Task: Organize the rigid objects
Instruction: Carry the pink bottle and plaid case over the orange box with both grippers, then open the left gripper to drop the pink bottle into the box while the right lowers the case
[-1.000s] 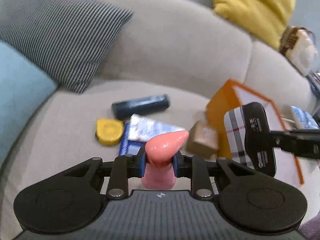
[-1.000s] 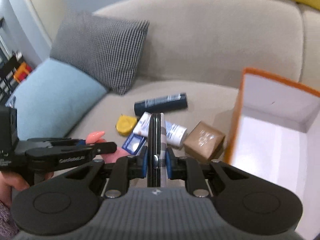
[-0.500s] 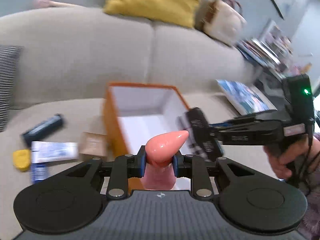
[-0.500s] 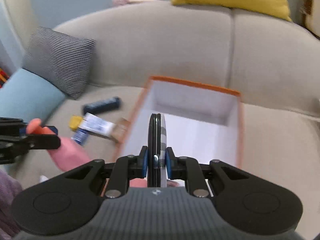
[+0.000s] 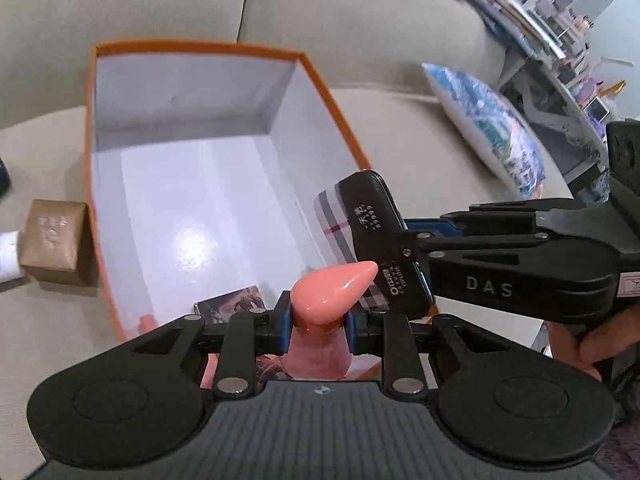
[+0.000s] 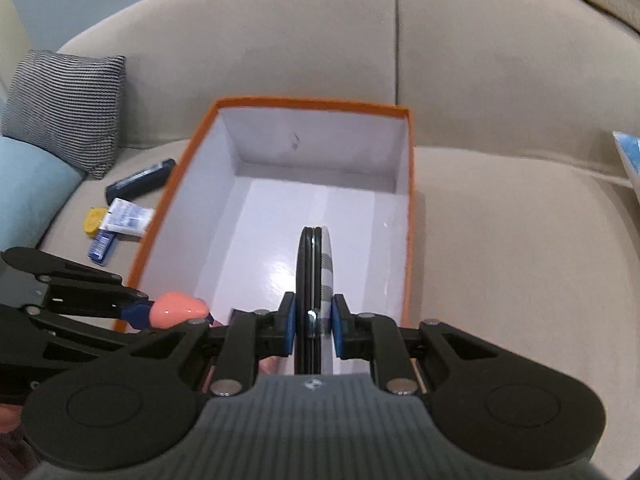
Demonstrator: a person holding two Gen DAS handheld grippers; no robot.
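Observation:
An open orange box (image 5: pixel 90 128) with a white inside sits on the beige sofa; it also shows in the right wrist view (image 6: pixel 312 103). My left gripper (image 5: pixel 316 322) is shut on a pink teardrop-shaped object (image 5: pixel 334 282) over the box's near edge. My right gripper (image 6: pixel 314 326) is shut on a flat black case with a plaid side (image 6: pixel 314 264), held on edge above the box's near half. In the left wrist view the case (image 5: pixel 376 236) hangs just right of the pink object. A picture card (image 5: pixel 234 304) lies inside the box near its front wall.
On the seat left of the box lie a brown cardboard cube (image 5: pixel 52 236), a dark tube (image 6: pixel 140 180), a white packet (image 6: pixel 128 216), a yellow disc (image 6: pixel 94 220) and a blue pack (image 6: pixel 102 244). A striped cushion (image 6: pixel 64 108) and a blue cushion (image 6: pixel 28 188) stand at the left, a printed cushion (image 5: pixel 492 120) at the right.
Both grippers have swung right from the loose items to over the orange box, each still holding its object. The box now fills the middle of both views.

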